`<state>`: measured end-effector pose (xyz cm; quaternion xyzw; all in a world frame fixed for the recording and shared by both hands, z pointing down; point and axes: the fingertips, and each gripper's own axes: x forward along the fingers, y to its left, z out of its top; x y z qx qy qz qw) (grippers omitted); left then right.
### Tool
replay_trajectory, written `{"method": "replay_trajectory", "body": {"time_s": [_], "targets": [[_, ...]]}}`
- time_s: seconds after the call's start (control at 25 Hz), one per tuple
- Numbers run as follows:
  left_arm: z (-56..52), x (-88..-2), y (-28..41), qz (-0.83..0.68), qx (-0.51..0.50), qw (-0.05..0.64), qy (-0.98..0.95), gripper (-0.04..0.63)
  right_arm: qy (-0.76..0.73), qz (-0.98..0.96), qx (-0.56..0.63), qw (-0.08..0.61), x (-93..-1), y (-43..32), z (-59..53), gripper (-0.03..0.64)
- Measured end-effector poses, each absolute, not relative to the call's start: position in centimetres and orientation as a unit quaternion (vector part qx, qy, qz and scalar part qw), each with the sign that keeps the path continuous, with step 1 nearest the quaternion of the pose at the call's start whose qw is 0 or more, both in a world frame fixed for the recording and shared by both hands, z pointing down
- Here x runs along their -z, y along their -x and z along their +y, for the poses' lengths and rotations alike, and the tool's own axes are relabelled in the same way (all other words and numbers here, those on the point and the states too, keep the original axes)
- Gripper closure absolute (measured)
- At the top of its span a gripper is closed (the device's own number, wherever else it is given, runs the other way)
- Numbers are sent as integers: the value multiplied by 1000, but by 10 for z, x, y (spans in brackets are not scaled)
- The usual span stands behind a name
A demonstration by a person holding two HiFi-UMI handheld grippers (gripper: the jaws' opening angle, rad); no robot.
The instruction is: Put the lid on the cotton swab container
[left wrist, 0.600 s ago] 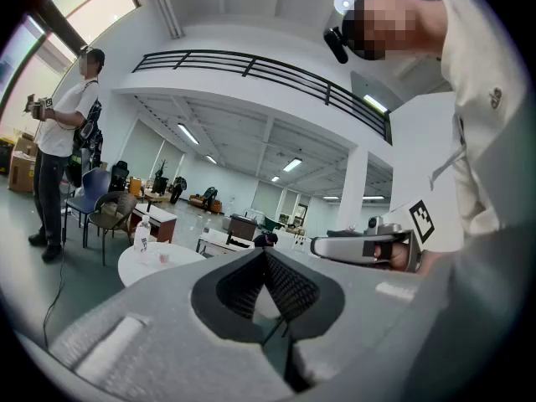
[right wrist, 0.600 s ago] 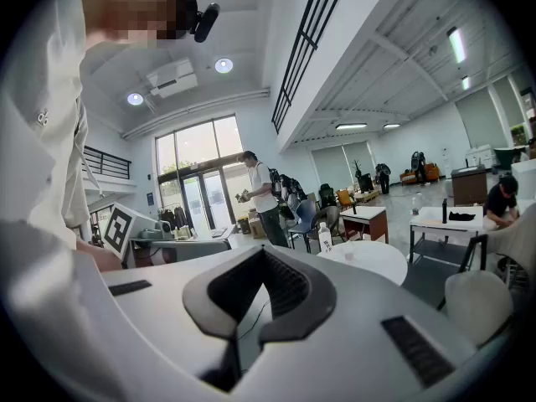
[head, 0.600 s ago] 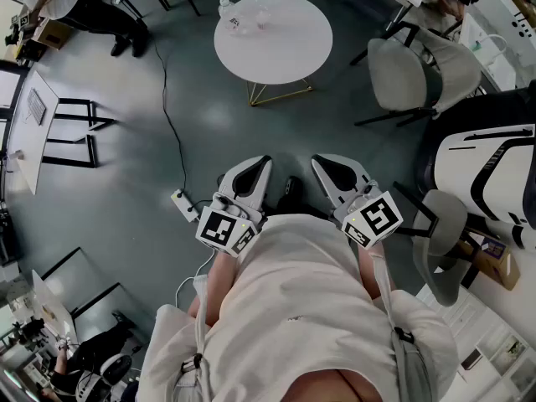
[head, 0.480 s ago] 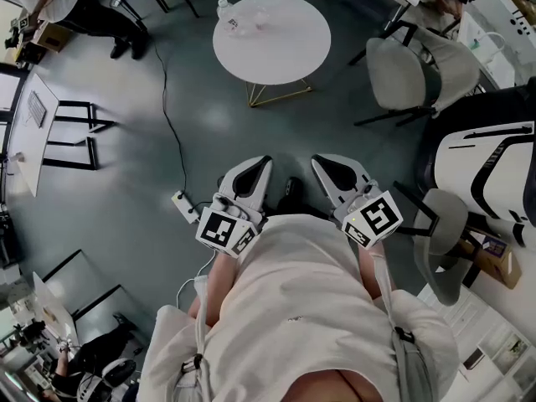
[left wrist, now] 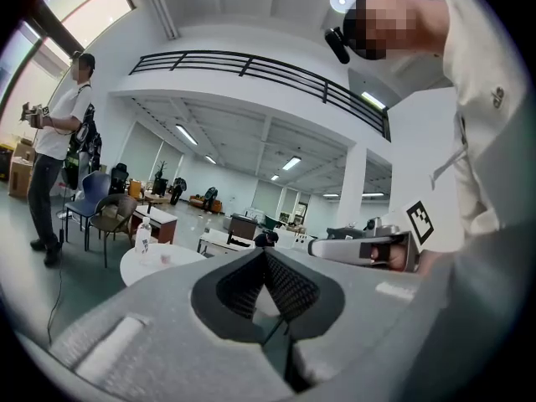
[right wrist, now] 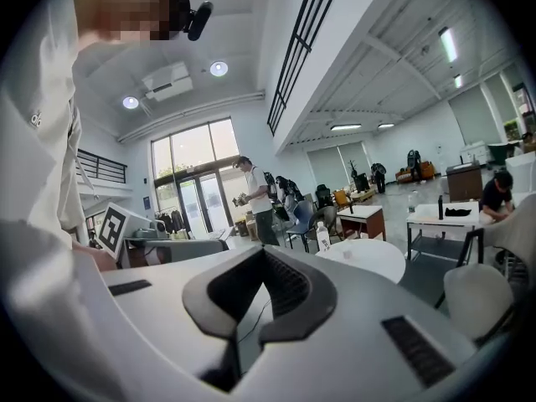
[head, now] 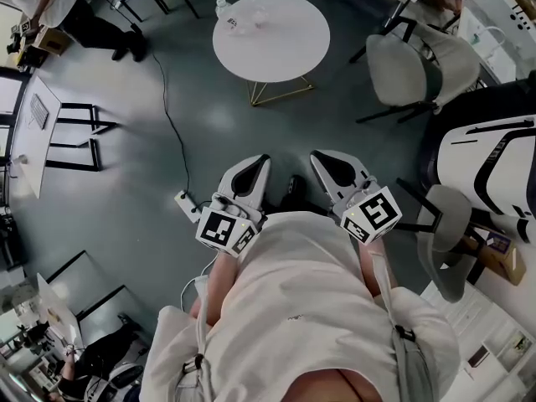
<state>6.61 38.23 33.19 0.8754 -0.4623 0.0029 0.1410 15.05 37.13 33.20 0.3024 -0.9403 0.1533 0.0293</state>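
Observation:
A round white table point(head: 272, 36) stands a few steps ahead on the grey floor. On its far left part are a clear bottle point(head: 222, 7) and small clear items point(head: 260, 17), too small to tell a container or a lid. My left gripper point(head: 261, 159) and right gripper point(head: 318, 157) are held close to my body, side by side, far short of the table. Both are shut with nothing between the jaws. The left gripper view shows the table point(left wrist: 159, 264) and bottle point(left wrist: 143, 239) beyond the left gripper point(left wrist: 266, 255). The right gripper view has the table point(right wrist: 366, 258) past the right gripper point(right wrist: 264, 252).
A light chair point(head: 414, 69) stands right of the table, and a large white and black object point(head: 486, 162) lies further right. A power strip point(head: 186, 205) with a cable lies on the floor at my left. A person point(head: 59, 2) stands at the far left by desks.
None beyond a slight drift of the head view; both grippers stay shut in the same place.

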Motion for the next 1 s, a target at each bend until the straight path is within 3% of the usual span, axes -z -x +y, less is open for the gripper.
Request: {"method": "replay_trajectory", "body": {"time_s": [1.0], "targets": [[372,-341,-61,-460,-18,155,-874,586,-299,-938,-167,44,-339,-139,362,612]]}}
